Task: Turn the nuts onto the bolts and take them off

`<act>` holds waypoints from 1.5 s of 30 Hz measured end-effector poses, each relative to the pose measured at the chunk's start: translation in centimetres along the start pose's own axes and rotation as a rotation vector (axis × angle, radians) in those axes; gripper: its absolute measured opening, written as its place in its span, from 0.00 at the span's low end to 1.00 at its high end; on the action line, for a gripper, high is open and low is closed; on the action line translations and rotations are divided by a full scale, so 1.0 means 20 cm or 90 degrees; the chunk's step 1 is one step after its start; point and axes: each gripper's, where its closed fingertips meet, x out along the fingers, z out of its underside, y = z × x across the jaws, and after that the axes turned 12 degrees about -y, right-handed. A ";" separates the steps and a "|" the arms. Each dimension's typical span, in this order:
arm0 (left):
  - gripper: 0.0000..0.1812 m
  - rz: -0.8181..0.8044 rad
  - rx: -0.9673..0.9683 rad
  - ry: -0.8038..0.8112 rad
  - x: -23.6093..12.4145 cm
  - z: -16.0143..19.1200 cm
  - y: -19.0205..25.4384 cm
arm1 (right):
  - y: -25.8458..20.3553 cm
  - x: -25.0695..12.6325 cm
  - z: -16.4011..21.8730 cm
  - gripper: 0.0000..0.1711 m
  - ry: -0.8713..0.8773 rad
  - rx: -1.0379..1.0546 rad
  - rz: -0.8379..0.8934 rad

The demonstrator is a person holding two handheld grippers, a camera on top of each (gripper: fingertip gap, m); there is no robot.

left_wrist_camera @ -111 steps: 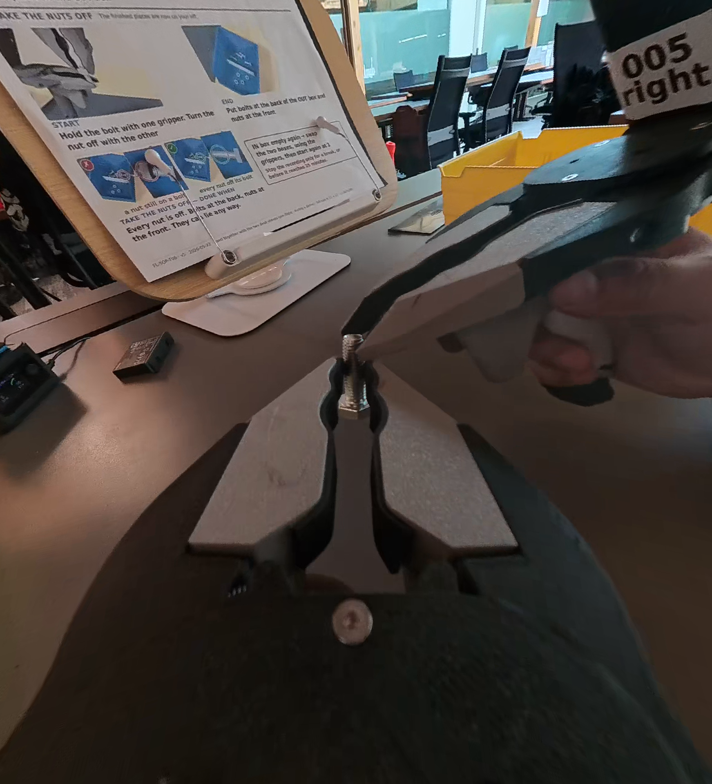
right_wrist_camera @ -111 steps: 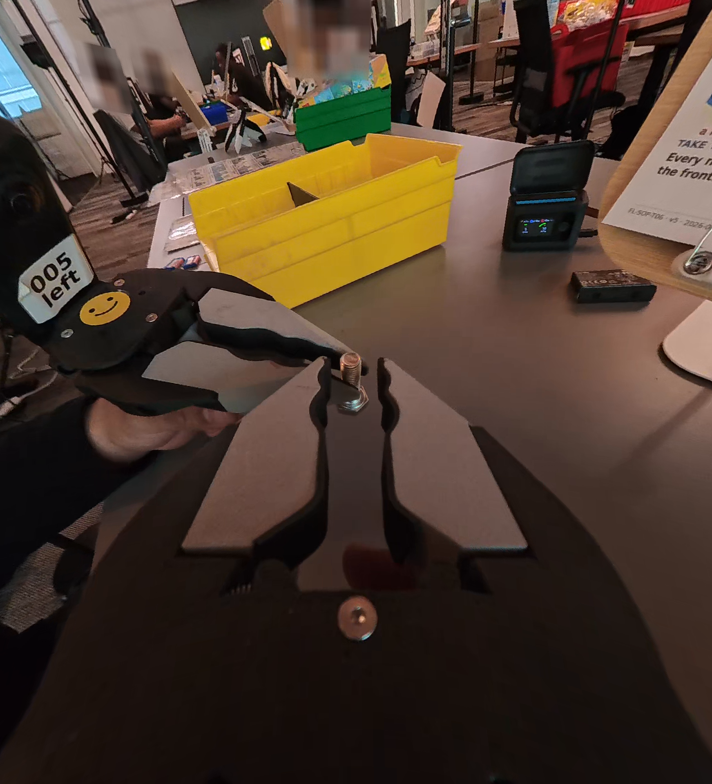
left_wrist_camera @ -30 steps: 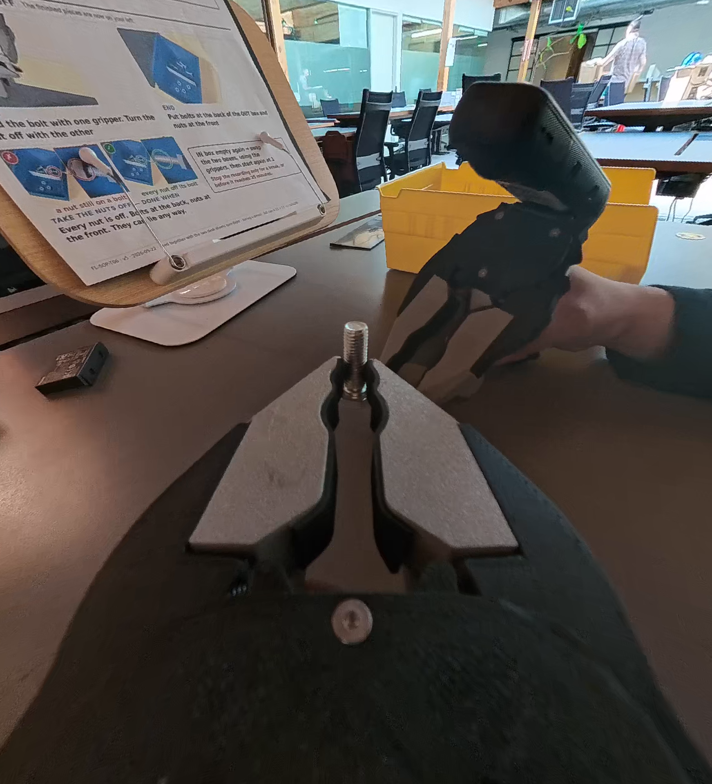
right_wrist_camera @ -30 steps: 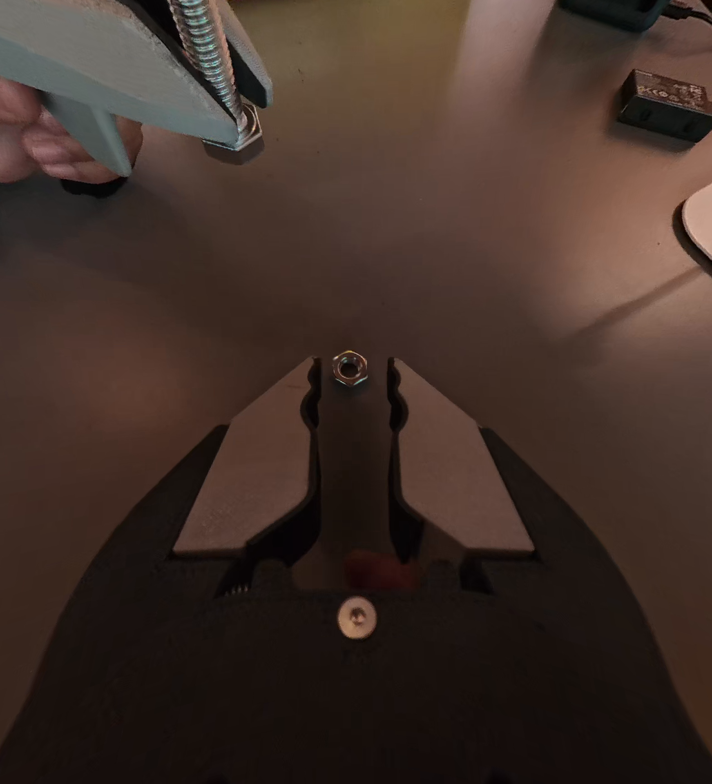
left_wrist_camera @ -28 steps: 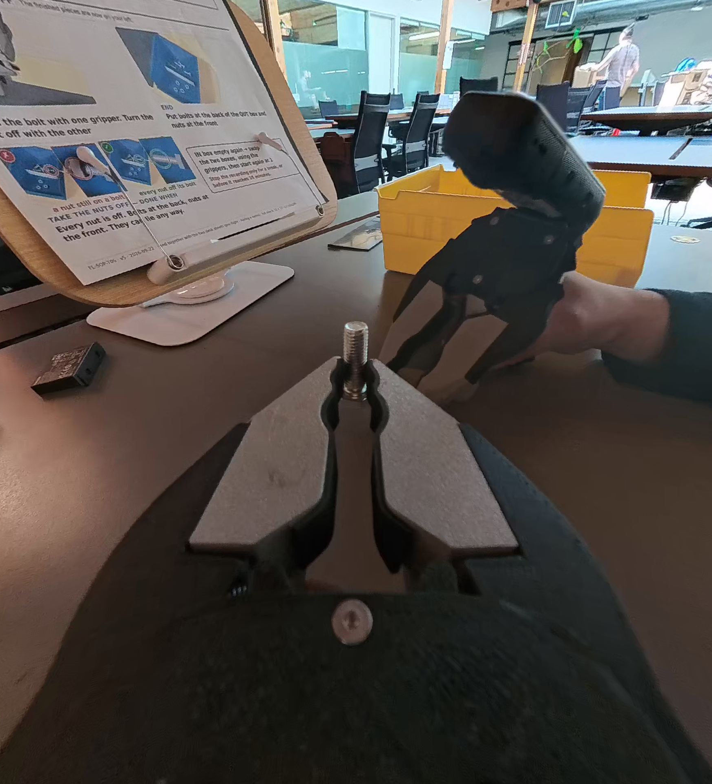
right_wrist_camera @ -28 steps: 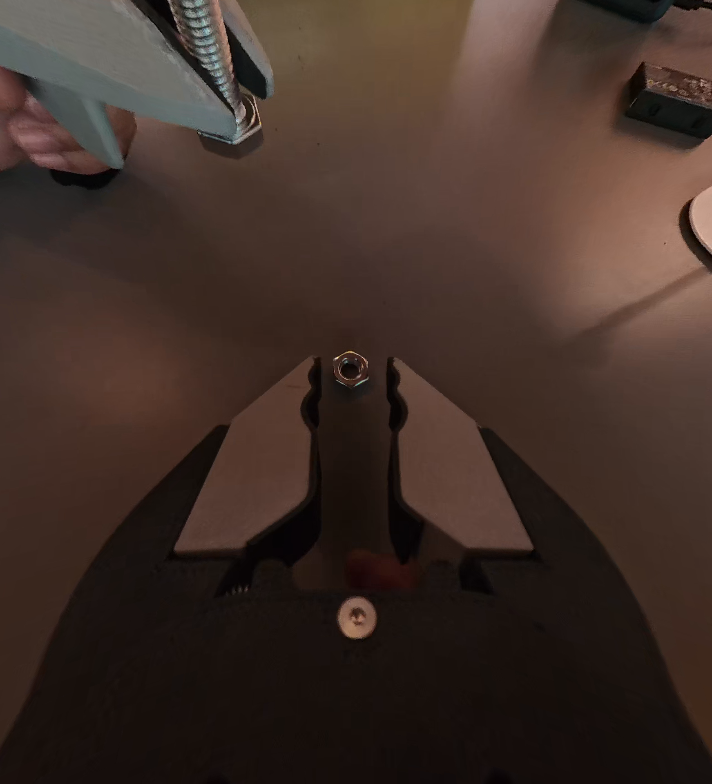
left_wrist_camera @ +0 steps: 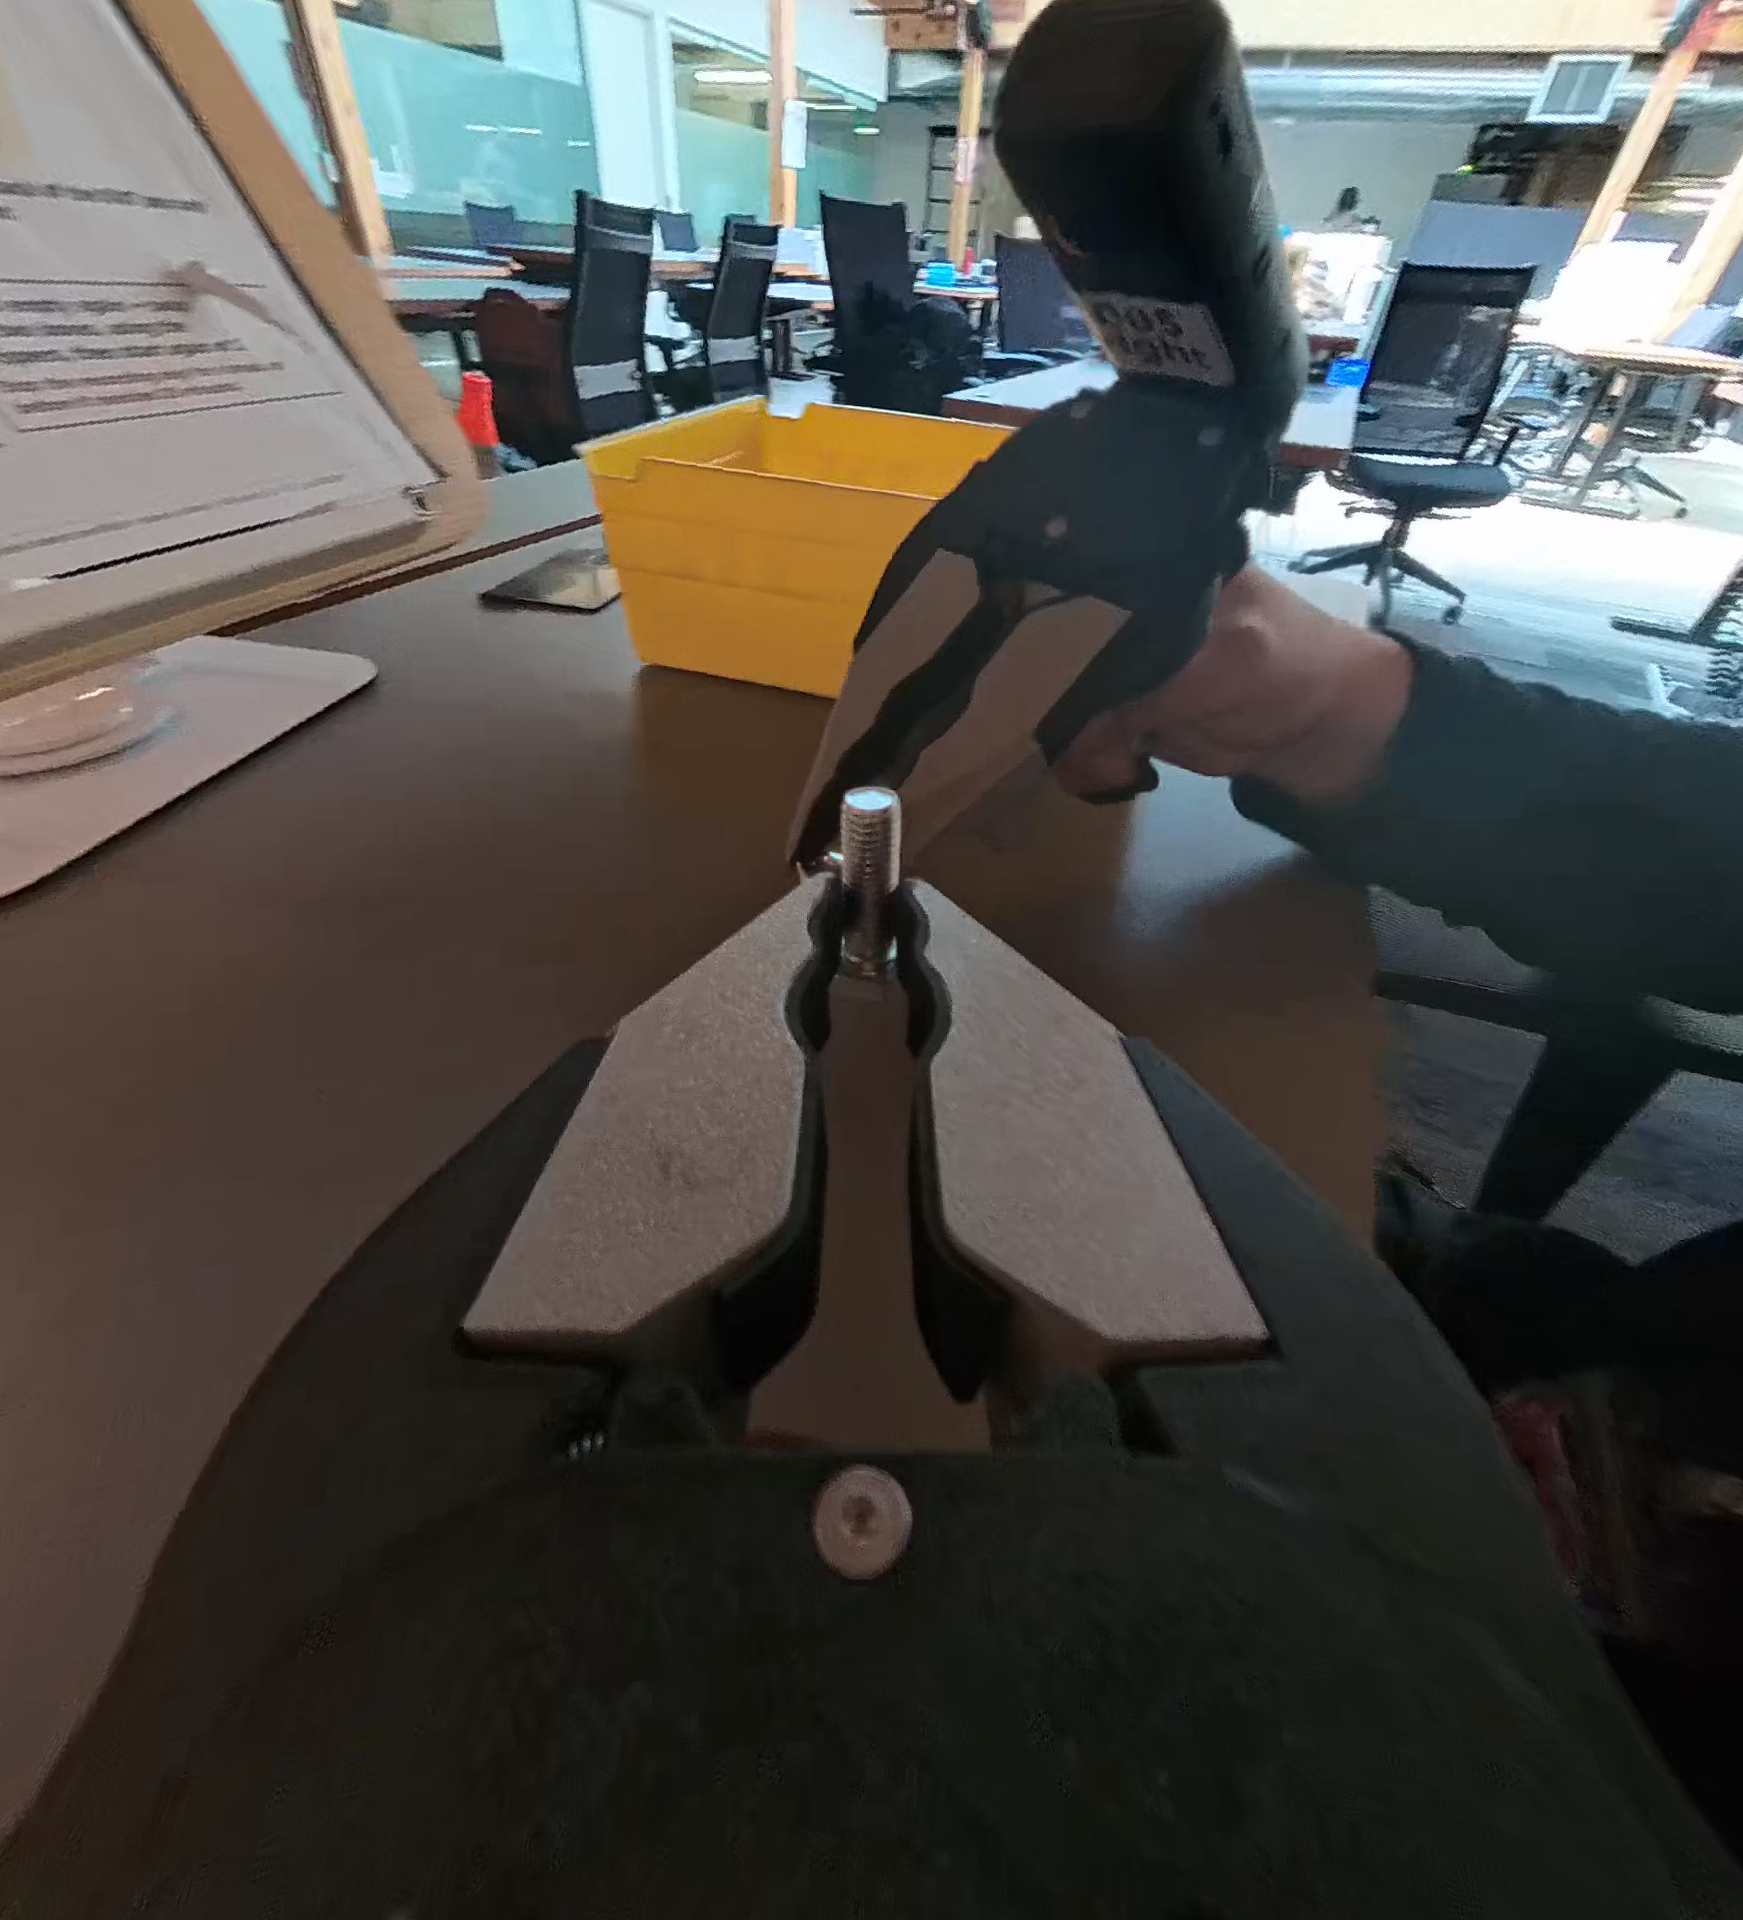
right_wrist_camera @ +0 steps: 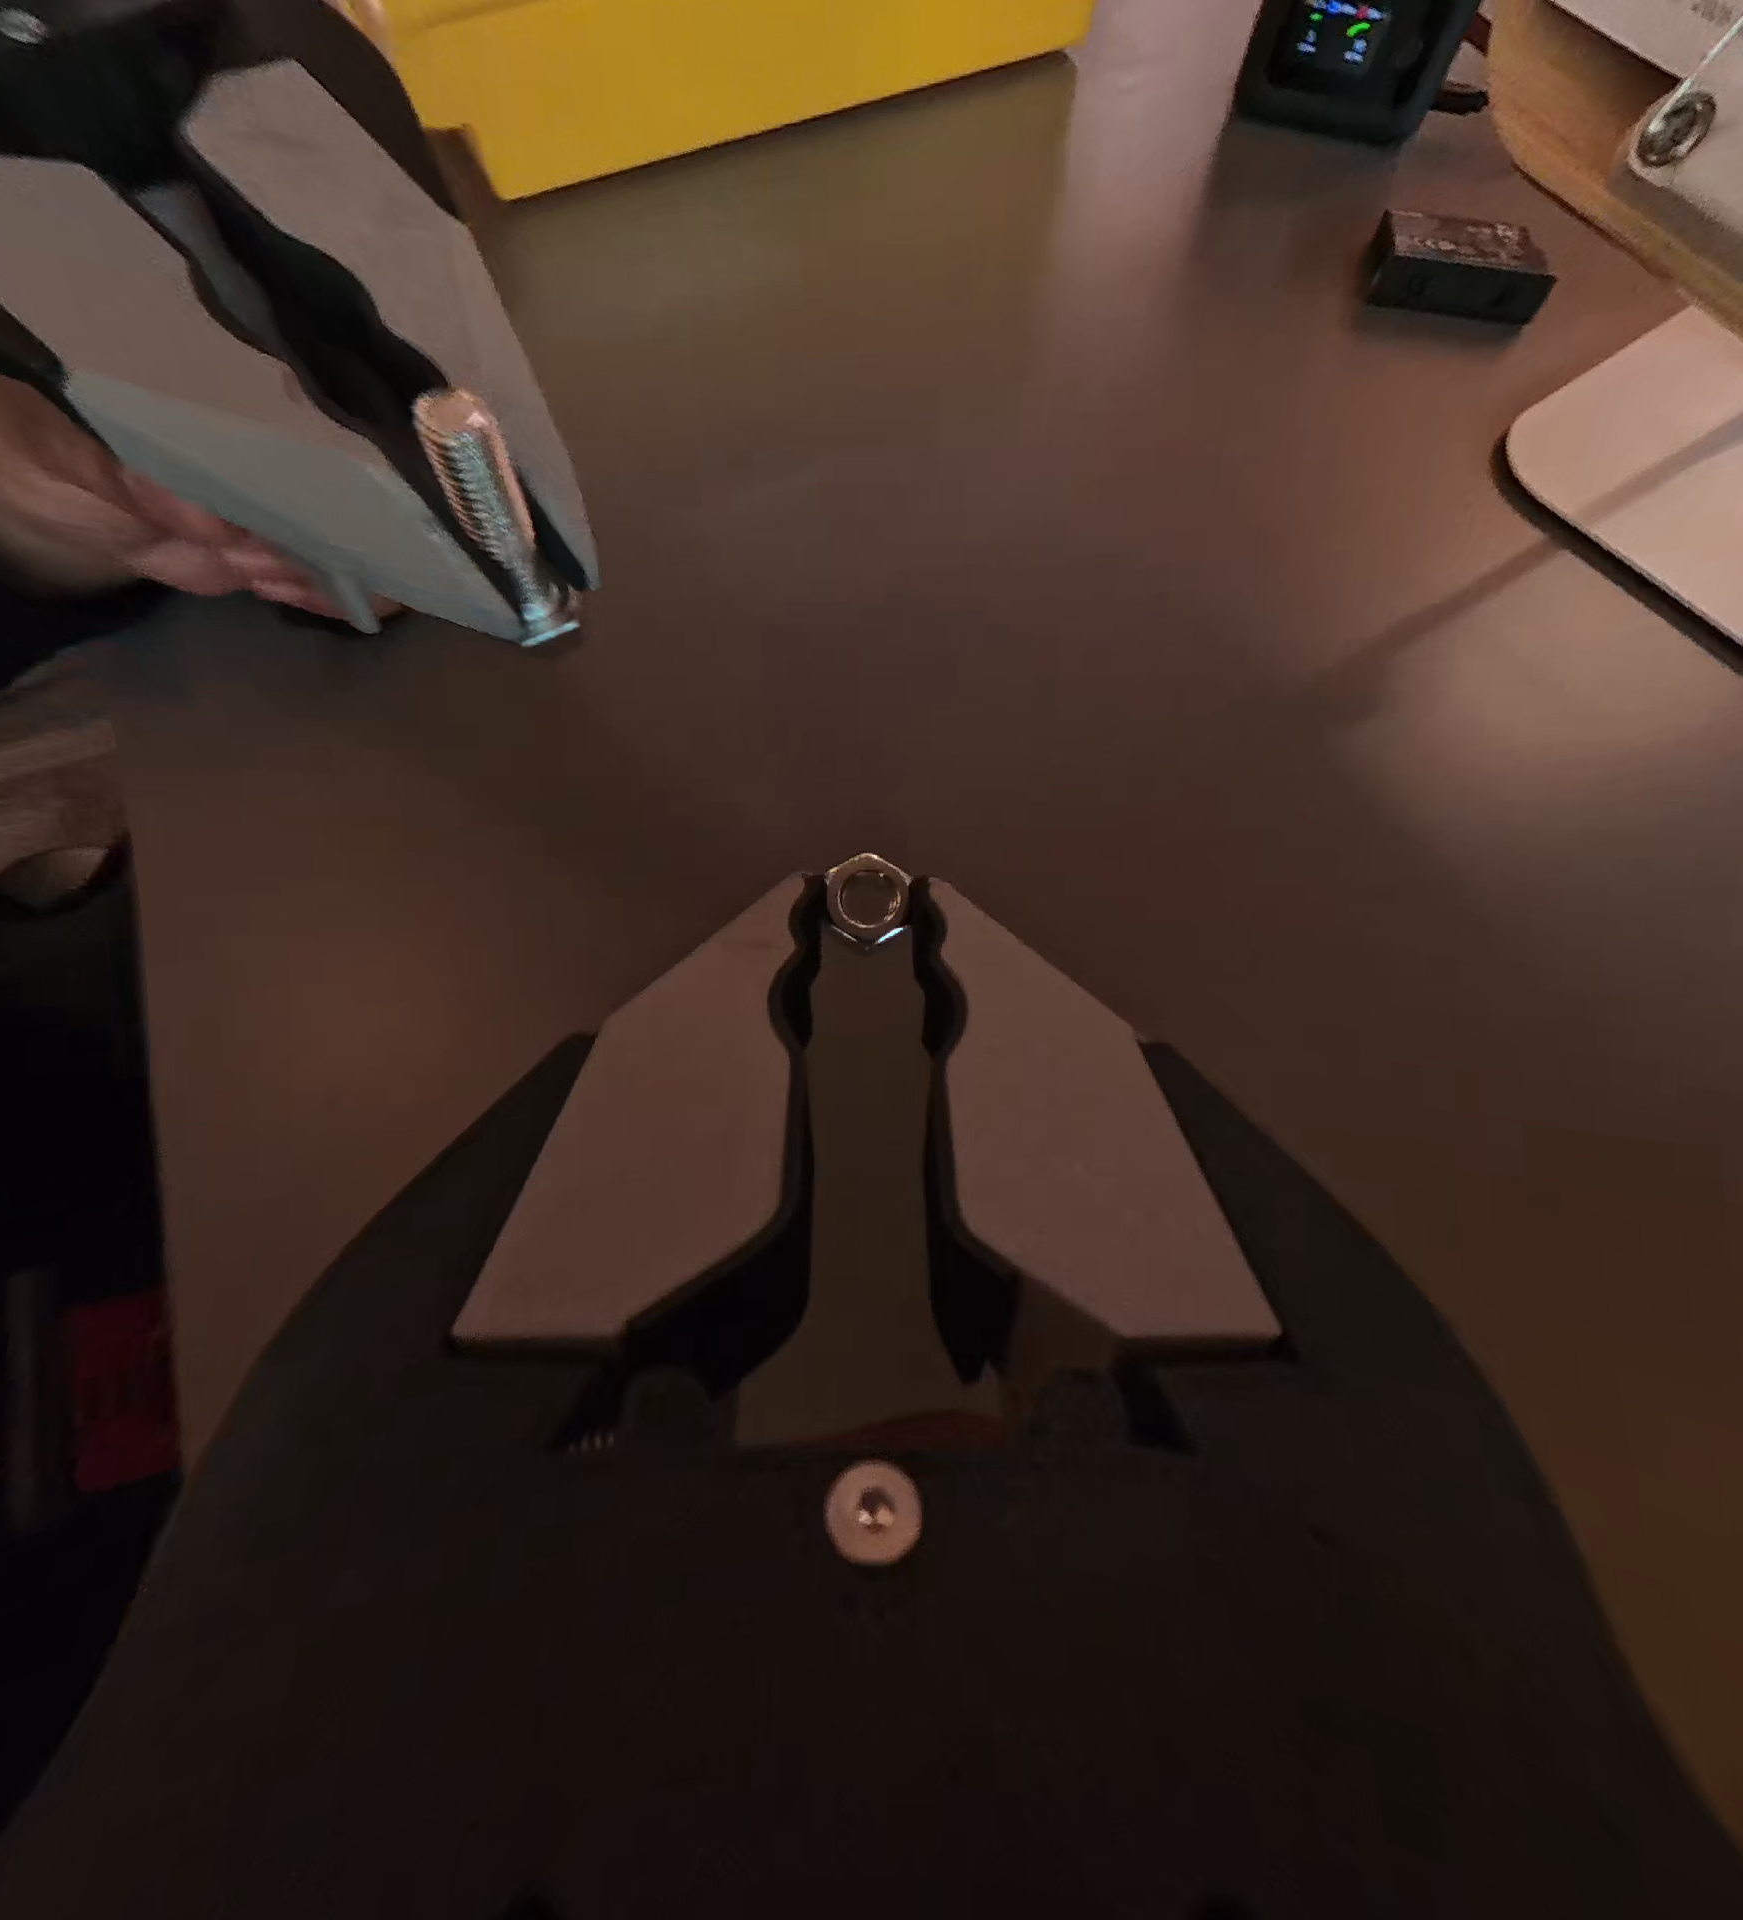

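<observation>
Steel bolt (left_wrist_camera: pixel 869 894) is gripped near its head between the fingertips of the left gripper (left_wrist_camera: pixel 867 940), threaded shank pointing up and clear of the jaws. The same bolt (right_wrist_camera: pixel 493 509) is seen in the right wrist view held off the table, tilted, head lowest. The fingers (left_wrist_camera: pixel 680 1164) are drawn narrow, closed on the shank, with the hex head just below the notch.

A hex nut (right_wrist_camera: pixel 867 902) is held at the very tips of the right gripper (right_wrist_camera: pixel 867 914), bore facing the camera, one flat against each notched fingertip. These fingers (right_wrist_camera: pixel 1075 1174) are likewise narrow, closed on the nut. The nut is carried above the dark table (right_wrist_camera: pixel 1054 644), well apart from the bolt, which lies up and to the left in that view.

In the left wrist view the right gripper (left_wrist_camera: pixel 851 842) is seen from outside, held in a hand (left_wrist_camera: pixel 1251 686) with a dark sleeve (left_wrist_camera: pixel 1594 831), tips slanting down to just behind the bolt's threaded end. The nut itself cannot be made out with certainty in this view.

Recorded on the table: a yellow bin (left_wrist_camera: pixel 763 561) behind the grippers; a wooden stand (left_wrist_camera: pixel 306 270) bearing a printed instruction sheet (left_wrist_camera: pixel 108 374) on a white base (left_wrist_camera: pixel 119 748); a small black box (right_wrist_camera: pixel 1454 265); a dark device with a lit screen (right_wrist_camera: pixel 1355 52). Office chairs (left_wrist_camera: pixel 732 301) and desks are visible in the background. Motion blur is noted at the left edge of both views.
</observation>
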 end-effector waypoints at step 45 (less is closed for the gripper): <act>0.04 0.050 0.070 0.013 0.02 -0.01 0.15 | -0.36 -0.20 -0.29 0.08 -0.050 -0.138 -0.095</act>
